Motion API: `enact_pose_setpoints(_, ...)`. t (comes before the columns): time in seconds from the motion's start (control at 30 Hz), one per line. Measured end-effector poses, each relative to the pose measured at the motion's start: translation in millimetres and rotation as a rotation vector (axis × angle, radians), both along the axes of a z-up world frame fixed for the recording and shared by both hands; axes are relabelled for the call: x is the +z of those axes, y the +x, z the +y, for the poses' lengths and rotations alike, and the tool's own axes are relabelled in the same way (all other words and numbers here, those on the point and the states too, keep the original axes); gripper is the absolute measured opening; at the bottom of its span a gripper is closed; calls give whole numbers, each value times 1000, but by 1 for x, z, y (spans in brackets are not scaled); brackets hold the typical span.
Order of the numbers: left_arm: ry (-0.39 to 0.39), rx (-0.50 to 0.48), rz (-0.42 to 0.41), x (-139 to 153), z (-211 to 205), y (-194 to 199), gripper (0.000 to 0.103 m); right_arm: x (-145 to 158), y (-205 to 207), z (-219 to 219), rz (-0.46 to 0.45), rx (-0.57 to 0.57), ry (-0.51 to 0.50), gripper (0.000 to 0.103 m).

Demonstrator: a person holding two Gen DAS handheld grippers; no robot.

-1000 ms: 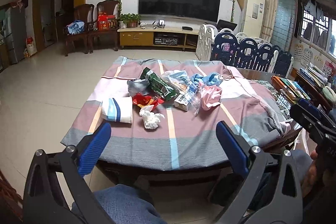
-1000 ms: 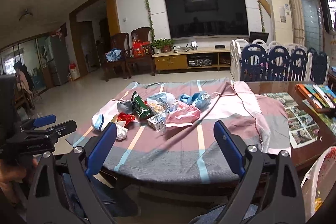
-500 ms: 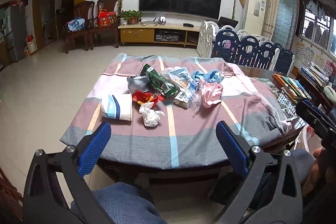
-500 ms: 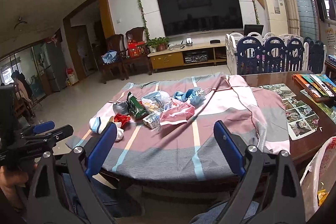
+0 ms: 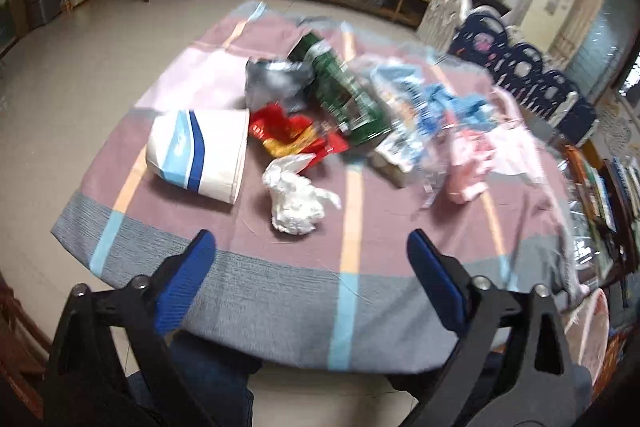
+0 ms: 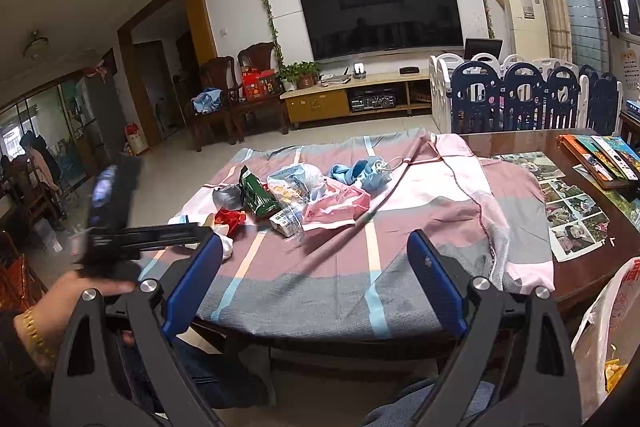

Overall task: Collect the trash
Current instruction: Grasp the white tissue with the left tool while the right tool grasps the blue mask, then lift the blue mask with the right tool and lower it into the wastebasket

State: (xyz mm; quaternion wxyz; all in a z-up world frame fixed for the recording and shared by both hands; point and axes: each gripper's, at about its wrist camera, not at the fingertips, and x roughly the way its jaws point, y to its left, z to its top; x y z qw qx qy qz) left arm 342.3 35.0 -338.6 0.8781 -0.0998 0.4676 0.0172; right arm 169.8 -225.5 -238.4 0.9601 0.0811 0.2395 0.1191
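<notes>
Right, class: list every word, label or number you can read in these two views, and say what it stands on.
No text reads clearly.
On the red wrapper: yellow print, blurred.
On the green packet: white print, too small.
On the small carton: print too small.
On the white plastic bag: red print, cut off.
On the air conditioner label: too small.

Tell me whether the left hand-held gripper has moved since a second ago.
Yes. The left hand-held gripper has come forward and tipped down toward the table: the crumpled tissue looms larger, just beyond its closing, empty jaws.
</notes>
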Motion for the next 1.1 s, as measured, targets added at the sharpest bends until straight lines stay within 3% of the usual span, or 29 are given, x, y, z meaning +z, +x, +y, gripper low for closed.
enact_pose_setpoints(0.1, -6, 17, 65, -20, -2, 23, 80, -2, 3, 1, 18, 3, -6, 91)
enact_pose_setpoints(0.2, 10, 16, 96, -31, -7, 41, 77, -3, 14, 1, 59, -6, -5, 91)
enact_pose_setpoints(0.27, 18, 17, 124, -40, -9, 52, 68, -4, 29, 0, 92, -1, 16, 91)
enact_pose_setpoints(0.33, 11, 27, 153, -50, -6, 58, 43, -5, 54, 0, 126, 1, 20, 91)
enact_pose_setpoints(0.37, -4, 39, 150, -50, -4, 58, 42, -5, 69, 1, 138, -1, 3, 91)
enact_pose_setpoints(0.4, -34, 35, 135, -47, -2, 55, 29, -5, 89, 3, 148, 3, -20, 91)
enact_pose_setpoints(0.43, -63, 20, 125, -43, -2, 51, 24, -6, 107, 2, 153, -5, -38, 91)
enact_pose_setpoints(0.57, -124, -84, -12, -5, -8, 22, 24, -20, 184, -17, 247, -65, 36, 91)
enact_pose_setpoints(0.7, -144, -160, -226, 43, 3, -1, 24, -44, 257, -42, 355, -154, 153, 77)
enact_pose_setpoints(0.77, -139, -174, -337, 64, 12, -9, 24, -54, 280, -44, 384, -162, 166, 71)
enact_pose_setpoints(0.87, -155, -173, -385, 76, 19, -2, 24, -73, 311, -41, 425, -175, 143, 61)
enact_pose_setpoints(1.0, -169, -171, -371, 71, 25, 1, 24, -109, 346, -43, 511, -194, 160, 46)
enact_pose_setpoints(1.07, -172, -172, -367, 67, 27, 2, 24, -120, 355, -40, 520, -184, 156, 34)
enact_pose_setpoints(1.1, -172, -170, -365, 65, 27, 3, 24, -125, 359, -39, 524, -179, 144, 17)
